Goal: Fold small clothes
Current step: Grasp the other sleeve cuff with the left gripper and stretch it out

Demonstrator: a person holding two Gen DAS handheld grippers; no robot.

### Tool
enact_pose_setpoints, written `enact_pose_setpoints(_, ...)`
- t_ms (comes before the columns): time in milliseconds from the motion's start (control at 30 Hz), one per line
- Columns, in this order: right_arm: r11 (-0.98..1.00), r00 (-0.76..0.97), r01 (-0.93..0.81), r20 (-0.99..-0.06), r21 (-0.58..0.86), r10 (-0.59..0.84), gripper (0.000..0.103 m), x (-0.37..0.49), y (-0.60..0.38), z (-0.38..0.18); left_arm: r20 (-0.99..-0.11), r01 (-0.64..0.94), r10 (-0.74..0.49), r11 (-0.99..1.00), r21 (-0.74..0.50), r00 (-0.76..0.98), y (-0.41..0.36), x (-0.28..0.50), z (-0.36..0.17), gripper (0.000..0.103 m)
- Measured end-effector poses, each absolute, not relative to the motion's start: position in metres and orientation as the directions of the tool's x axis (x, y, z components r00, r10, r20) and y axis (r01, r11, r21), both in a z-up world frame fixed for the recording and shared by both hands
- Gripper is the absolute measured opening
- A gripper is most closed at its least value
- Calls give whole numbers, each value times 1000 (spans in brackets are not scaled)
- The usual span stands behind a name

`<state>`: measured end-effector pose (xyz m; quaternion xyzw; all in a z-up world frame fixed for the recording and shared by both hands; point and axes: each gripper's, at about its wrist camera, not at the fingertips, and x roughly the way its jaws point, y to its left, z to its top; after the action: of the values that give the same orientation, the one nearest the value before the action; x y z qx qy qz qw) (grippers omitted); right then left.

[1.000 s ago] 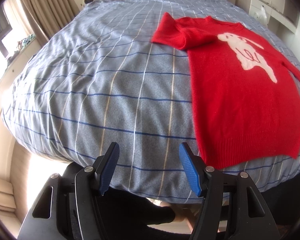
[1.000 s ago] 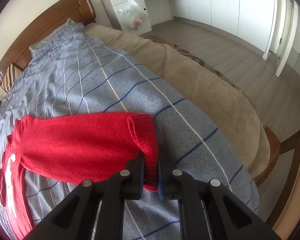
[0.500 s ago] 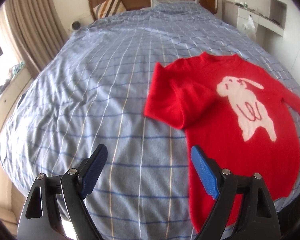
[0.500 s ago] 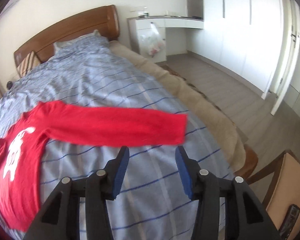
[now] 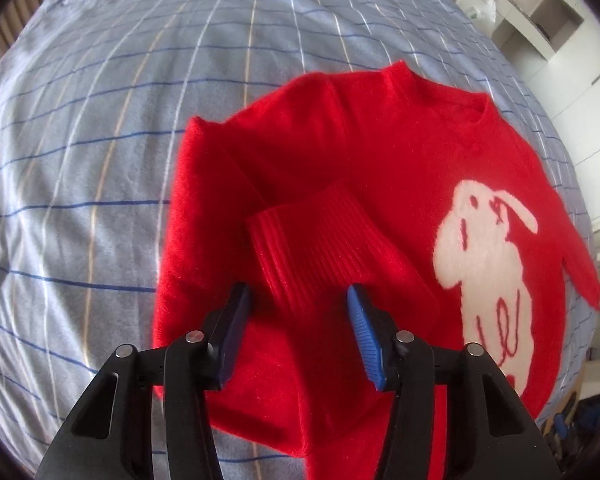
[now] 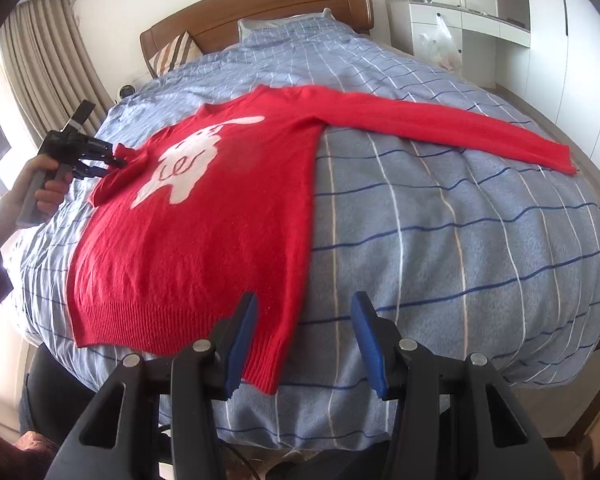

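Note:
A red sweater with a white rabbit motif lies face up on the blue checked bed. Its right sleeve stretches straight out across the cover. Its left sleeve is folded back onto the chest, with the ribbed cuff on top. My left gripper points down at that cuff. Its jaws are closing with the cuff's end between them, and the pads do not visibly press it. The same gripper shows in the right wrist view. My right gripper stands open over the hem corner, holding nothing.
A person's hand holds the left gripper at the bed's left side. A wooden headboard and pillows close the far end. Curtains hang on the left; a white cabinet with a plastic bag stands on the right. The bed's near edge drops below the hem.
My right gripper let go of the right cuff, left that sleeve laid out straight, and drew back to the hem. My left gripper travelled from bare cover to the folded left cuff, and its jaws widened, then narrowed.

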<state>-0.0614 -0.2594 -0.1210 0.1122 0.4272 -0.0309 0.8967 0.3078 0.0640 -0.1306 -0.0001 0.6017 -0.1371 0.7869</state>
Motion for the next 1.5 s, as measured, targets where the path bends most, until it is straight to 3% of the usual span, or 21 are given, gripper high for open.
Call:
enact_pose_setpoints(67,977,628,142,-777,162,38,48,-65,-255,-122,-942,200,-215,966,-165,259,63,305,-131,18)
enact_pose_setpoints(100,978,629,139,-777,155,34,48,-67,-254,-121,-930,191,-255,959,-209,266,65,302,-127,8)
enact_pose_setpoints(133,980,631,138,-775,146,27,48,-70,-254,-120,-915,179,-273,957,-227,299,70,297,-118,7)
enact_pose_setpoints(300,982,659,147,-752,116,-9,48,-82,-255,-108,-783,34,-317,935,-354,535,142,264,-50,6)
enact_pose_setpoints(433,984,679,137,-734,111,-11,48,-87,-249,-102,-731,-238,-96,910,-340,676,233,240,-22,6)
enact_pose_setpoints(500,985,681,125,-732,118,1,48,-86,-244,-101,-739,-385,54,878,-285,671,270,229,-27,6)
enact_pose_setpoints(600,986,674,104,-738,133,28,48,-80,-235,-106,-791,-503,130,829,-244,597,306,226,-57,5)
enact_pose_setpoints(1067,986,644,84,-763,146,58,48,-78,-217,-116,-859,-618,190,767,-172,475,308,182,-145,4)
enact_pose_setpoints(1500,987,635,79,-770,141,59,48,-86,-213,-124,-850,-580,186,799,-161,492,310,181,-155,5)
